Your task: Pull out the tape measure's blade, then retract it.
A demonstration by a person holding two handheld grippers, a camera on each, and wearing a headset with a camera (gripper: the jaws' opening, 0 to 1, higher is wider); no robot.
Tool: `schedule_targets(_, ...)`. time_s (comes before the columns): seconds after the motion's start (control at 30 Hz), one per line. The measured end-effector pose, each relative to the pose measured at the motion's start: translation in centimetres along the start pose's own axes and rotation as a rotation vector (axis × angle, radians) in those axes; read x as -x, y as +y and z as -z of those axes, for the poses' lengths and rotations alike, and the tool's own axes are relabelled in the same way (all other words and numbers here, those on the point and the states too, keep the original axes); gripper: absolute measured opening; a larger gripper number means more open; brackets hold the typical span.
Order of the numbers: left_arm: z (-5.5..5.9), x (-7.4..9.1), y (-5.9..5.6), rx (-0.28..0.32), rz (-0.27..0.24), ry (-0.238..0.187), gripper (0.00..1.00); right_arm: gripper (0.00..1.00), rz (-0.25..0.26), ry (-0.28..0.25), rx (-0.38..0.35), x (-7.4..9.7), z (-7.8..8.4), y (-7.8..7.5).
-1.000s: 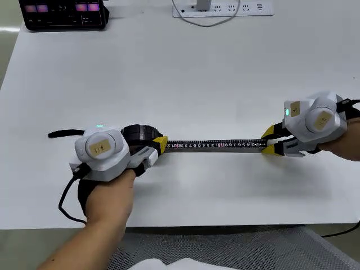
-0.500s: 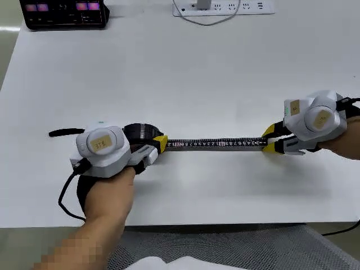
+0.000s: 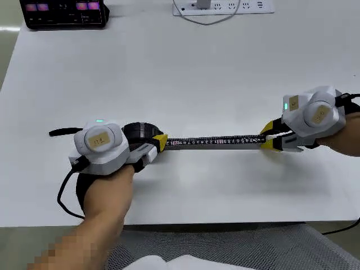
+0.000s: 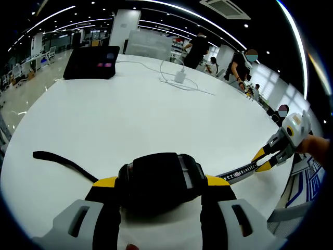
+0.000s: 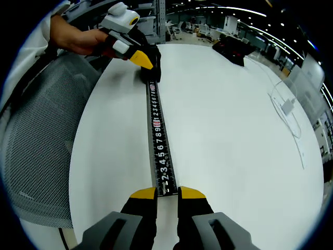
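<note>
Two tongs in the head view: left gripper (image 3: 153,147) clamps the tape measure (image 3: 139,133) by its case, right gripper (image 3: 269,139) pinches the drawn blade (image 3: 216,141) at its tip (power strip (image 3: 225,7) far behind); left gripper view, a strap (image 4: 57,159) trails beside the case; right gripper view, the blade crosses the white table (image 5: 223,130).

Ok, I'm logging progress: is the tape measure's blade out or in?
Pulled out. The blade runs across the table from the case in the left gripper to the right gripper, shut on its tip.
</note>
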State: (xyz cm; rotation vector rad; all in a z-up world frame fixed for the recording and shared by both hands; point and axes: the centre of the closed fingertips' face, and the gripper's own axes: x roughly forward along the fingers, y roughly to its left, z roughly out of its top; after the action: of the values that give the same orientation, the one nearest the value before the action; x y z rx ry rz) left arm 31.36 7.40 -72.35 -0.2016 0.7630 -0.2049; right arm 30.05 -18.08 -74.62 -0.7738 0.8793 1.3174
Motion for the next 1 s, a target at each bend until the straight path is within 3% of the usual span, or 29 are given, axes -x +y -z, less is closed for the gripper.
schedule_targets(1.0,0.0,-0.1,0.0,0.032,0.019,-0.007,0.58,0.11,-0.028,-0.040,-0.002,-1.3,-2.6,0.1)
